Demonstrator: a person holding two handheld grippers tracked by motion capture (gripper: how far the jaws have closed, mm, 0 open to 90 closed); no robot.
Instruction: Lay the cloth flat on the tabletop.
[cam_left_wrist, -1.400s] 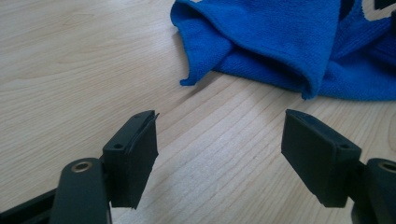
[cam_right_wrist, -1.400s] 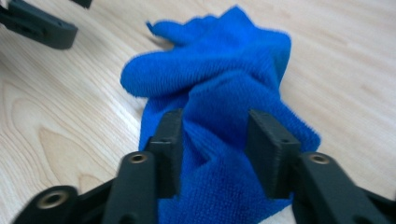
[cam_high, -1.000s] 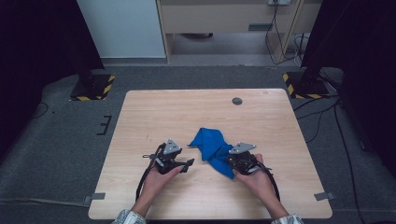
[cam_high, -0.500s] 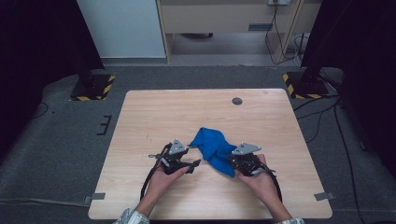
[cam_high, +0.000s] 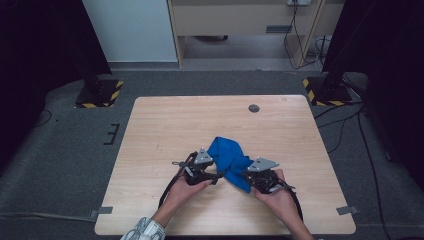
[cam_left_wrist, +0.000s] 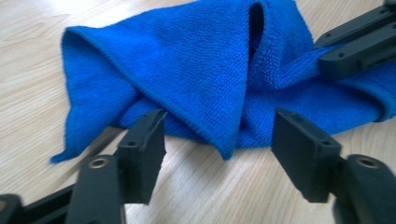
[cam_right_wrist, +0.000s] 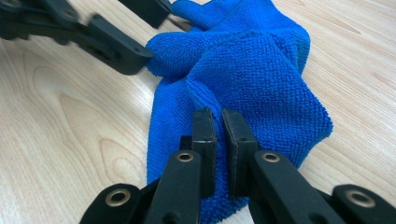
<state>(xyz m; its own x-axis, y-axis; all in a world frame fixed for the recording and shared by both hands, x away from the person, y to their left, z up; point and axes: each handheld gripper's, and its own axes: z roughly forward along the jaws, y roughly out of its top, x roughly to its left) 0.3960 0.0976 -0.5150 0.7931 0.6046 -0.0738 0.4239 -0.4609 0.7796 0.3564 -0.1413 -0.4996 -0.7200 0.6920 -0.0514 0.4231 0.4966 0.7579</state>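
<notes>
A crumpled blue cloth (cam_high: 227, 152) lies on the wooden table (cam_high: 165, 125), in front of the person's hands. My right gripper (cam_high: 248, 180) is at the cloth's near right end and is shut on a fold of it; in the right gripper view the pads (cam_right_wrist: 205, 135) pinch the blue cloth (cam_right_wrist: 252, 70). My left gripper (cam_high: 218, 175) is at the cloth's left side, jaws apart. They have just been closing, and a pointed fold of the cloth (cam_left_wrist: 196, 70) lies between them, untouched by the pads (cam_left_wrist: 144, 149). The right gripper's jaws (cam_left_wrist: 355, 44) show at the upper right.
A small dark round grommet (cam_high: 254, 108) sits in the table near its far edge. Yellow-and-black striped stand bases (cam_high: 100, 92) (cam_high: 325, 92) flank the table's far corners on the grey floor. Cables trail from both grippers toward the near edge.
My left gripper has moved right, up to the cloth, and its jaws have narrowed around a fold. The right gripper has kept still with the cloth pinched.
</notes>
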